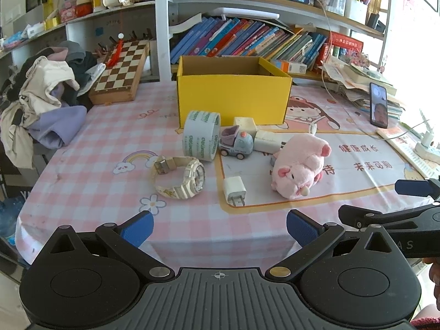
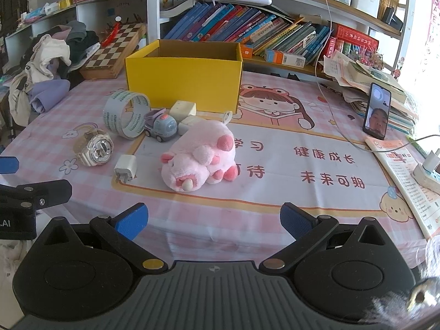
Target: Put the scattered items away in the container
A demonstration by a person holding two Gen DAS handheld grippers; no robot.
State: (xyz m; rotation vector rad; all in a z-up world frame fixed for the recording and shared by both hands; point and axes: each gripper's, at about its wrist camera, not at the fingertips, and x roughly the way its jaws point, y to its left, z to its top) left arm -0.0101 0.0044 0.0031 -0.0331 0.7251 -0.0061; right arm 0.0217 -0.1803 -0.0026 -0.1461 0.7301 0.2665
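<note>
An open yellow box (image 1: 233, 99) (image 2: 183, 82) stands at the back of the table. In front of it lie a tape roll (image 1: 201, 135) (image 2: 127, 114), a toy truck (image 1: 236, 143) (image 2: 161, 126), two cream blocks (image 1: 265, 140) (image 2: 183, 108), a white watch (image 1: 180, 177) (image 2: 95, 150), a white charger plug (image 1: 234, 189) (image 2: 126, 168) and a pink plush pig (image 1: 301, 165) (image 2: 202, 155). My left gripper (image 1: 220, 229) is open and empty at the table's near edge. My right gripper (image 2: 214, 221) is open and empty, in front of the pig.
A pile of clothes (image 1: 41, 101) and a chessboard (image 1: 121, 71) sit at the left. A phone (image 2: 376, 111), stacked papers (image 2: 379, 82), a booklet (image 2: 404, 181) and a power strip (image 2: 427, 173) lie at the right. Bookshelves (image 1: 247, 41) stand behind.
</note>
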